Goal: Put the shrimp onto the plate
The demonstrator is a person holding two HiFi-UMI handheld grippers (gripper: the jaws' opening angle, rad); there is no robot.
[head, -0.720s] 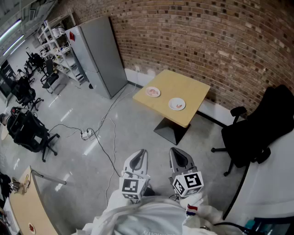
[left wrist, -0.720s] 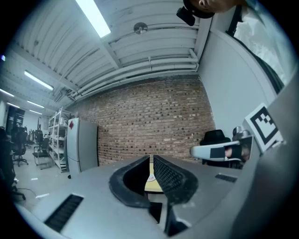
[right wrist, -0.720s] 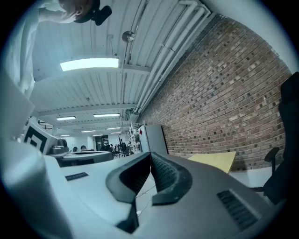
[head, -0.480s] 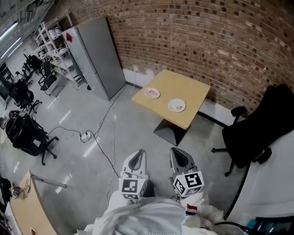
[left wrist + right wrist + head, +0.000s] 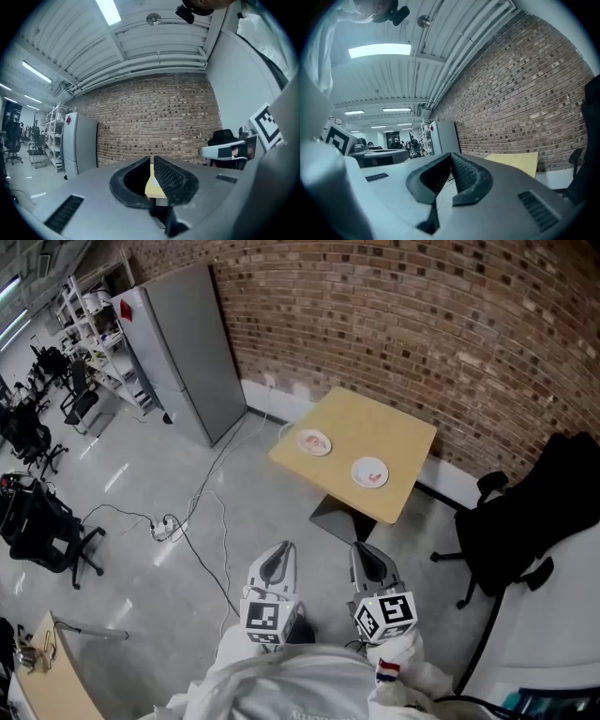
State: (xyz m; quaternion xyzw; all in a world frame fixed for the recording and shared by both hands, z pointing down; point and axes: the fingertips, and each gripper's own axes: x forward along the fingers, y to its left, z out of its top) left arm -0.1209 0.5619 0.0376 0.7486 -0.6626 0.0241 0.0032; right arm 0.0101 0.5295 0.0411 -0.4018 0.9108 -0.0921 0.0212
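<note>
well, my left gripper (image 5: 279, 561) and right gripper (image 5: 368, 559) sit level, fingers pressed together on nothing, likely because the table (image 5: 375, 418) is well ahead of them. only the head view shows its left plate (image 5: 303, 440) and right plate (image 5: 357, 469), each bearing a pinkish bit, presumably shrimp (image 5: 374, 477); the gripper views give little beyond tabletop.

Even, bright overhead light fills the head view. The yellow table (image 5: 361, 451) throws only a soft shadow onto the floor (image 5: 141, 474) beneath it, and left of the table that glossy floor carries pale streaks of glare. Behind the table the brick wall (image 5: 422, 324) bows with lens distortion. Both gripper views are fisheye circles with black corners. High above the table a ceiling light strip (image 5: 108, 10) burns out white, while nearer than the table the left gripper (image 5: 152, 161) and right gripper (image 5: 451, 155) look soft and slightly blurred.
</note>
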